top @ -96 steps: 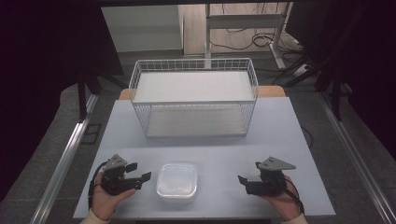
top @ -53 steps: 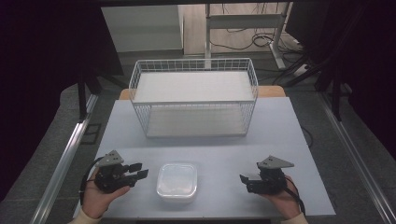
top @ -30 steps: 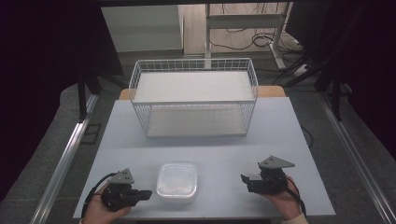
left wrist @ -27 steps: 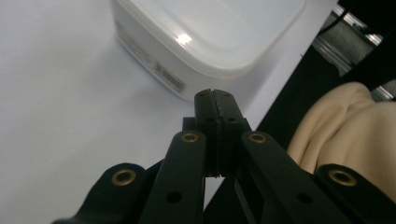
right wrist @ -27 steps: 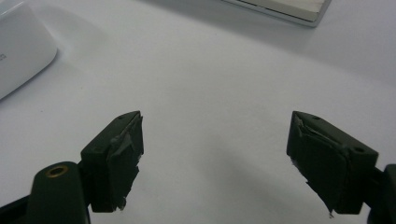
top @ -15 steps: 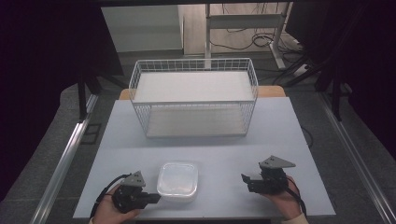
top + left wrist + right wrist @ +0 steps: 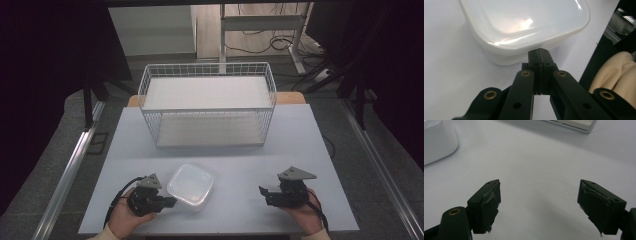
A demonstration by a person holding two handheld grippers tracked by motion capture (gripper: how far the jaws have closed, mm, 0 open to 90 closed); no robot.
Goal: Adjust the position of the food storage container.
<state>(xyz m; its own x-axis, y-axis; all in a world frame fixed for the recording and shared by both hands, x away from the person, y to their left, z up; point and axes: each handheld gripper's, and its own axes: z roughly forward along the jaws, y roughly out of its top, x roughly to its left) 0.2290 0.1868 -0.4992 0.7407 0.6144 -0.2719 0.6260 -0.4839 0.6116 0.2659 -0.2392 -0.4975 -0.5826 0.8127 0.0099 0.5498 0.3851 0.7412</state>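
Though untouched by wide-spread right gripper (image 7: 263, 192), container (image 7: 190, 186) against closed left gripper (image 7: 171, 201).

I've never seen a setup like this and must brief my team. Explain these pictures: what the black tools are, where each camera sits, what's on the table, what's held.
A person sits at a pale grey table and holds a black two-jaw hand gripper in each hand. The high view looks down from above the person. There the left gripper touches a translucent white square plastic container with its lid on, and the right gripper rests apart. Behind stands a white wire basket.

The other two pictures come from cameras riding on the grippers. In the left gripper view the jaws are shut, their tips at the container's side, pinching nothing visible. In the right gripper view the jaws stand wide open over bare table, holding nothing.
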